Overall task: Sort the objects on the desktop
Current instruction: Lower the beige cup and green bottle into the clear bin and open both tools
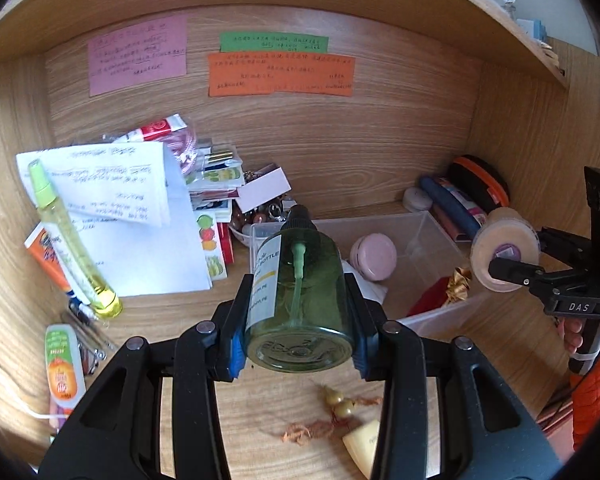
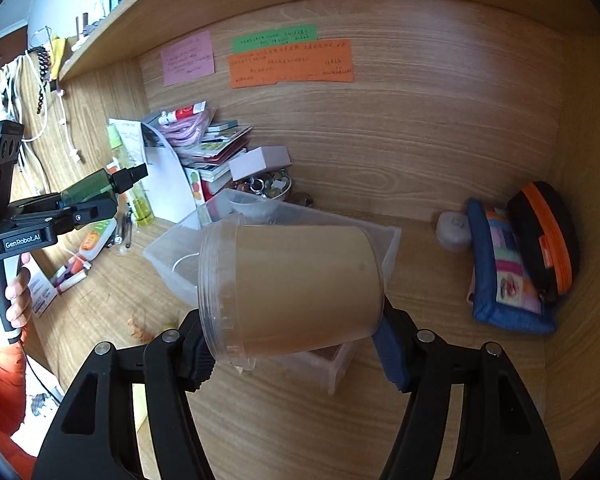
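My left gripper [image 1: 298, 320] is shut on a green pump bottle [image 1: 300, 292] with a black pump top, lifted above the wooden desk, its base toward the camera. The same left gripper [image 2: 86, 204] and bottle [image 2: 92, 188] show at the left of the right wrist view. My right gripper [image 2: 296, 336] is shut on a round clear tub [image 2: 296, 288] of tan contents, held on its side above the clear plastic bin [image 2: 394, 240]. From the left wrist view the tub [image 1: 504, 252] hangs over the bin's [image 1: 436, 236] right edge, with the right gripper [image 1: 512, 270] around it.
A pink round case [image 1: 374, 256] and a red item with a gold bow [image 1: 448, 290] lie in the bin. Papers [image 1: 140, 240], a yellow spray bottle [image 1: 72, 240] and card stacks crowd the left. Pouches [image 2: 512, 264] and a white case [image 2: 454, 230] sit at the right. A gourd charm [image 1: 336, 404] lies in front.
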`<state>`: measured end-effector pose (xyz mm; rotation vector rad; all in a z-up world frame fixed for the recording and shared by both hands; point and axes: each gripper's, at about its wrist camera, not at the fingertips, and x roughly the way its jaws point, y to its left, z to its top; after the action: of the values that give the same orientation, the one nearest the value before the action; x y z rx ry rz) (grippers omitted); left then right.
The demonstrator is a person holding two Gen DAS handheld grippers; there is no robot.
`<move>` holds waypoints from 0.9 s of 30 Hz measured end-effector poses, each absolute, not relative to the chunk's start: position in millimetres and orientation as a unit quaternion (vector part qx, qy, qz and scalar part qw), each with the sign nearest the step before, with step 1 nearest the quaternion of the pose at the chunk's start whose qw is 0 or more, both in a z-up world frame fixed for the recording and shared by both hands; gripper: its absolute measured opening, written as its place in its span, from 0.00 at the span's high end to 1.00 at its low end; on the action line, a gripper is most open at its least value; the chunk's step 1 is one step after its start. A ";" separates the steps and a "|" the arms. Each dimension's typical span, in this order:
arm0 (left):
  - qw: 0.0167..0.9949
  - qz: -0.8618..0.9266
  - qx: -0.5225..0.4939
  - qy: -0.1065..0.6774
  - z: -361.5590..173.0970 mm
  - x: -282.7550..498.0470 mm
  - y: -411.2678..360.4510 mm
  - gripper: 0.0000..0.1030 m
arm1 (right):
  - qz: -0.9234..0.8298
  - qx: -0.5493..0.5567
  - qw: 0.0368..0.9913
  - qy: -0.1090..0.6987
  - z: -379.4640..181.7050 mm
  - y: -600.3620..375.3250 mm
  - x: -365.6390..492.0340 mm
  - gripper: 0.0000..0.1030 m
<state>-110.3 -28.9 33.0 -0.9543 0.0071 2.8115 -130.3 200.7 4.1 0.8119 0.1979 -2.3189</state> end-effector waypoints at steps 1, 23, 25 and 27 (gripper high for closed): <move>0.084 0.943 -0.321 0.006 31.7 -115.3 -27.3 0.61 | -0.887 0.312 0.331 0.079 3.7 197.2 -134.7 0.39; 0.102 0.907 -0.408 0.014 -26.5 -227.1 -0.7 0.61 | -0.871 0.357 0.317 0.114 -28.6 156.8 -217.5 0.39; 0.103 0.905 -0.413 0.014 -32.0 -231.0 1.0 0.61 | -0.870 0.360 0.315 0.116 -31.6 154.6 -223.4 0.39; 0.102 0.903 -0.417 0.014 -36.6 -234.0 0.8 0.61 | -0.871 0.361 0.313 0.115 -34.6 152.2 -226.7 0.39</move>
<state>-234.0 0.8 -36.6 -1.2317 0.0404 2.6651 -226.7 152.2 -34.6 0.9518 0.3029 -2.2969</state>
